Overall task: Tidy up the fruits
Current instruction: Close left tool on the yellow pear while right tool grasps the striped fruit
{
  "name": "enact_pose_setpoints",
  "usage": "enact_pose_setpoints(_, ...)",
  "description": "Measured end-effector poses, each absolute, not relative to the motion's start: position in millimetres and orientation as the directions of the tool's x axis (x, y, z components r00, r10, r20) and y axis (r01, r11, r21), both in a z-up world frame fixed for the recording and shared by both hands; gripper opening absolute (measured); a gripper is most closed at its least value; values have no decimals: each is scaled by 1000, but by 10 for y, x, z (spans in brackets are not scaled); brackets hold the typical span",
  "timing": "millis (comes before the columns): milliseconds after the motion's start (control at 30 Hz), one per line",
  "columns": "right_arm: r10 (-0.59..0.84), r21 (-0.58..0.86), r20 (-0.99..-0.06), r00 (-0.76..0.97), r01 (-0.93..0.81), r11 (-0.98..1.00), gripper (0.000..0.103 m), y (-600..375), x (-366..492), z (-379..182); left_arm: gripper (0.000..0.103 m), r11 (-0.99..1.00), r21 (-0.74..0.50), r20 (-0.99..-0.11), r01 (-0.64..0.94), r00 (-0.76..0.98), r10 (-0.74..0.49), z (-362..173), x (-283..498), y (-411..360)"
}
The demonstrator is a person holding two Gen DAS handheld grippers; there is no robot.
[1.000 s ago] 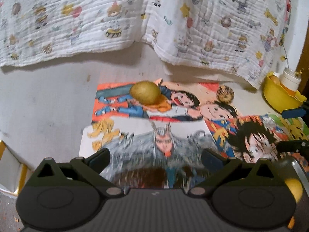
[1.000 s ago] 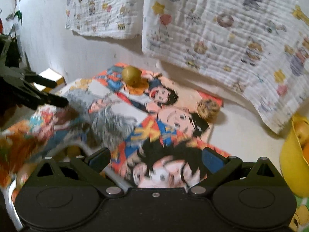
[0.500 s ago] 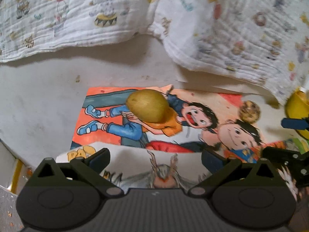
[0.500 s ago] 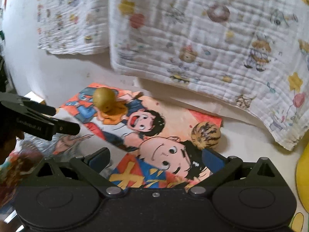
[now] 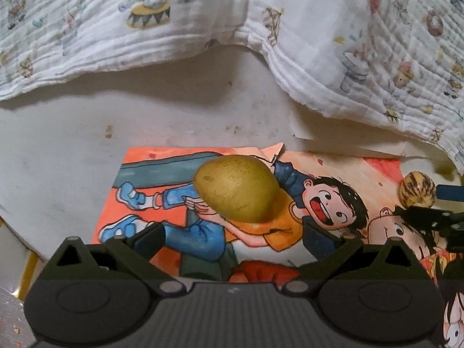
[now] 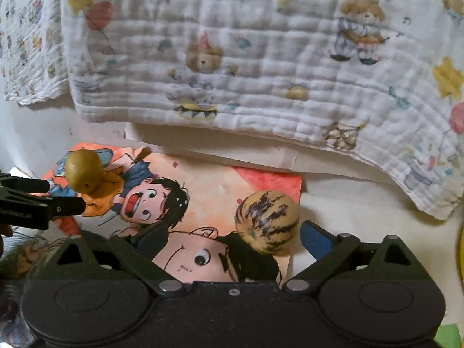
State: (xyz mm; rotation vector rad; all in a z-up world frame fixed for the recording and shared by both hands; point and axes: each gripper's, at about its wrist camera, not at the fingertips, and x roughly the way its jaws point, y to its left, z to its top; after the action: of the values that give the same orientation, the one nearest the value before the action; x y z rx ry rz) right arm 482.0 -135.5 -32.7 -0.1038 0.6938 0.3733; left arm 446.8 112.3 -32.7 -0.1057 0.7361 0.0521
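Note:
A yellow-green pear-like fruit [image 5: 236,188] lies on a cartoon poster [image 5: 174,159], just ahead of my open left gripper [image 5: 232,237], between the finger lines. It also shows in the right wrist view [image 6: 83,173]. A small tan fruit with dark purple stripes [image 6: 266,221] lies on the poster right in front of my open right gripper [image 6: 232,239], nearer its right finger. It shows in the left wrist view [image 5: 417,189] at the far right, beside the right gripper's fingers [image 5: 429,217]. The left gripper's fingers [image 6: 43,203] show at the left of the right wrist view.
A white cloth with printed bears [image 6: 232,58] hangs over the wall behind the poster. A yellow bowl edge [image 6: 461,249] is at the far right. A white box with a yellow rim [image 5: 17,261] sits at the left edge.
Both grippers have moved forward and lower. The pear-like fruit and the striped fruit are now much closer to their grippers. The yellow bowl has slid out of the left view.

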Motion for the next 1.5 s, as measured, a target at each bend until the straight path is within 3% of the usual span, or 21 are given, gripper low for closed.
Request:
enact_pose_setpoints(700, 244, 5, -650, 720, -316, 949, 75, -1290, 5032, -533, 98, 994, -89, -652, -57, 758, -15, -350, 4710, 1076)
enact_pose_setpoints(900, 245, -1, -652, 717, -324, 946, 64, -1221, 5037, -552, 90, 995, -82, -658, -53, 753, -14, -376, 4765, 1034)
enact_pose_setpoints(1133, 263, 3, -652, 711, -345, 939, 60, -1132, 5048, -577, 84, 996, -61, -654, -58, 757, 5, -407, 4789, 1021)
enact_pose_setpoints(1300, 275, 4, -645, 713, -357, 934, 51, -1081, 5057, -576, 81, 997, -45, -657, -60, 754, 16, -427, 4839, 1015)
enact_pose_setpoints(1500, 275, -6, -645, 713, -365, 931, 50, -1041, 5051, -571, 72, 997, -16, -657, -71, 752, 43, -445, 4887, 998)
